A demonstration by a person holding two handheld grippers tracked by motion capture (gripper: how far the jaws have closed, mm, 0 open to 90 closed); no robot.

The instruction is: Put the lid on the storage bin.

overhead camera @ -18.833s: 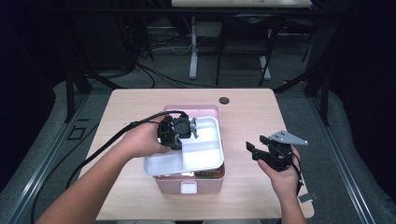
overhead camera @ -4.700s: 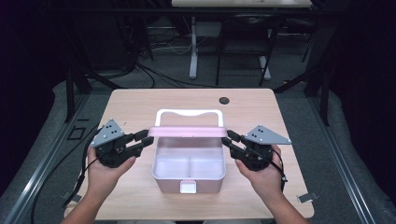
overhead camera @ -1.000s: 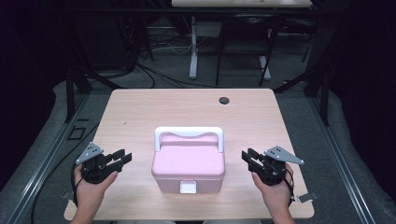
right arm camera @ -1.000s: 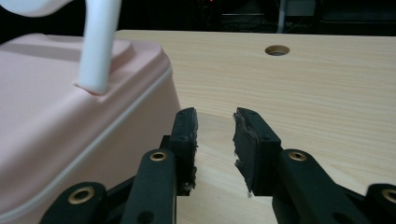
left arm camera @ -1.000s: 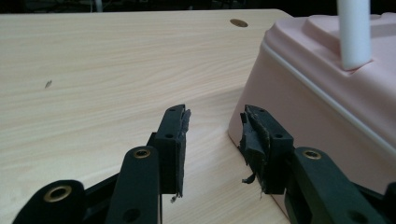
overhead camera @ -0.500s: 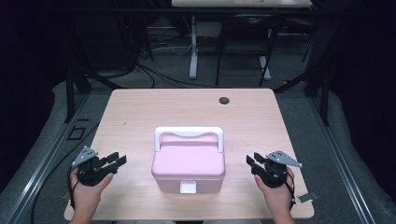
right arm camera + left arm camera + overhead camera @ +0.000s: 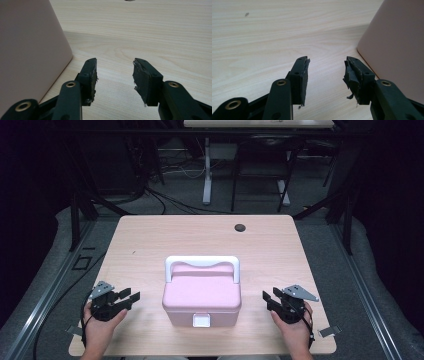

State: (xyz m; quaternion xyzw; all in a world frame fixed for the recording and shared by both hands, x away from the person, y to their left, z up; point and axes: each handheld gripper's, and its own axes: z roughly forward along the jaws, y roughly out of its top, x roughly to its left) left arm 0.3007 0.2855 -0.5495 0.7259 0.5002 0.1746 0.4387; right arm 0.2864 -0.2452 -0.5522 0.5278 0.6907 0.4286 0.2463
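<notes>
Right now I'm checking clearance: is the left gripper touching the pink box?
Apart. The high view shows bare table between the left gripper and the pink box.

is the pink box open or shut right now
Shut. In the high view the lid of the pink box sits flat on its base, the white latch lies down at the front, and the white handle is up.

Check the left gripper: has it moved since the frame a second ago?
Yes. The left gripper has slid toward the table's near edge, drawing back from the closed pink box. Its jaws have just been opening, with nothing between them.
</notes>
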